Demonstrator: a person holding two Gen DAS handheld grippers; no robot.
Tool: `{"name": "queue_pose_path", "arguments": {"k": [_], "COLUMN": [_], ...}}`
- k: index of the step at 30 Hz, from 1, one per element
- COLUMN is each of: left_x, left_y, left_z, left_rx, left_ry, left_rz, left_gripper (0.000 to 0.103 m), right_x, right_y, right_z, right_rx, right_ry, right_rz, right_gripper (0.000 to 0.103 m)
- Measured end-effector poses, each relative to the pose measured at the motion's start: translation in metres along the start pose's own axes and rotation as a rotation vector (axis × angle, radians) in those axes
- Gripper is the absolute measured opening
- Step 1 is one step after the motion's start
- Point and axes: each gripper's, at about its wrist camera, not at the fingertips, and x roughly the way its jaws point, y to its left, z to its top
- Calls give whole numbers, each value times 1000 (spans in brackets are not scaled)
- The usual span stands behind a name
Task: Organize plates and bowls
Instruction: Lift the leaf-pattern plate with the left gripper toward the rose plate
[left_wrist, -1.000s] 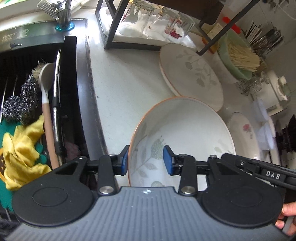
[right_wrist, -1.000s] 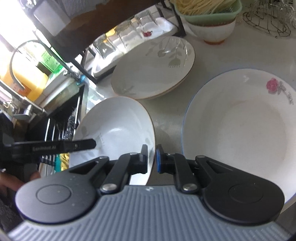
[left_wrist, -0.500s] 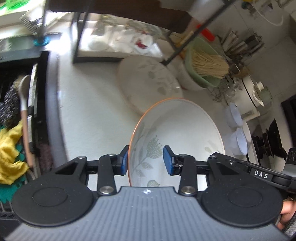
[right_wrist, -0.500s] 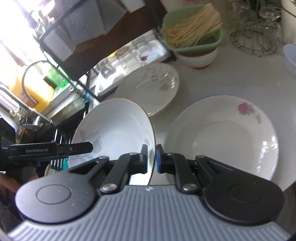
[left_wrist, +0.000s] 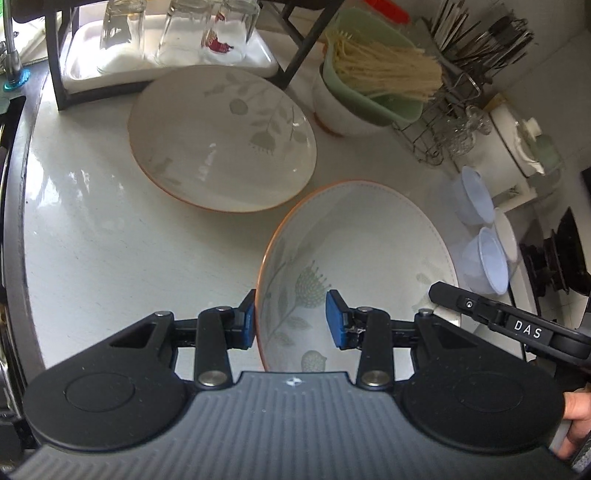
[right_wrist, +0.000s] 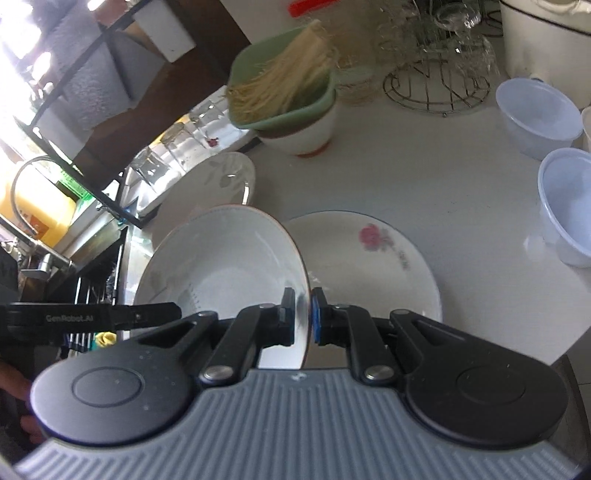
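Note:
An orange-rimmed leaf-pattern plate is held in the air above the counter by both grippers. My left gripper straddles its near left rim with the jaws apart. My right gripper is shut on its right rim; the plate also shows in the right wrist view. A second leaf-pattern plate lies flat on the counter farther back, also in the right wrist view. A rose-pattern plate lies on the counter under the right gripper.
A white bowl with a green colander of noodles stands behind the plates. Translucent plastic bowls stand at right. A black rack with upturned glasses is at back left. The sink edge runs along the left.
Both grippers have lifted the orange-rimmed plate and carried it away from the sink towards the back right. The other leaf plate now lies closer ahead.

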Motion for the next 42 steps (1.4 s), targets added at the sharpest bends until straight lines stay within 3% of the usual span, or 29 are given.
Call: {"name": "queue_pose_path", "arguments": {"k": [8, 20, 30, 38, 42], "left_x": [22, 49, 67, 78, 78], "left_y": [-30, -50, -63, -83, -83], "left_z": [0, 2, 6, 4, 2], "left_rx": [14, 8, 30, 138, 139], "left_ry": [24, 95, 140, 138, 118], "left_rz": [100, 209, 270, 366, 372], "left_gripper": [43, 43, 43, 43, 44], "right_x": [12, 28, 31, 32, 32], "right_y": [-29, -43, -52, -54, -53], "right_z": [9, 24, 23, 25, 25], "right_rx": [-23, -97, -109, -147, -152], "right_ry": [48, 108, 109, 84, 81], "right_rz": [31, 48, 54, 51, 41], "right_gripper": [12, 12, 12, 12, 12]}}
